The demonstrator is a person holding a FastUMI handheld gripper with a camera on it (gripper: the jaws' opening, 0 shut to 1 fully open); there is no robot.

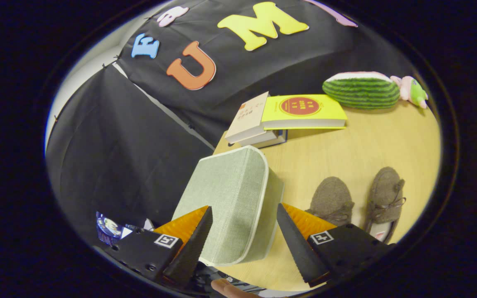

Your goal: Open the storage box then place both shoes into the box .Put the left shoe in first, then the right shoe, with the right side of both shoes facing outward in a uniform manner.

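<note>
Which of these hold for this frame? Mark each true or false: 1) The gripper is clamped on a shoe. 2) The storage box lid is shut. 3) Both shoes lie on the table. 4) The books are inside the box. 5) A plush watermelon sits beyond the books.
1) False. The gripper is open, its fingers spread either side of the storage box without pressing it.
2) True. The lid looks closed.
3) True. The left shoe and right shoe lie side by side on the table.
4) False. The books lie stacked on the table beyond the box.
5) True. The plush watermelon lies past them.
</note>
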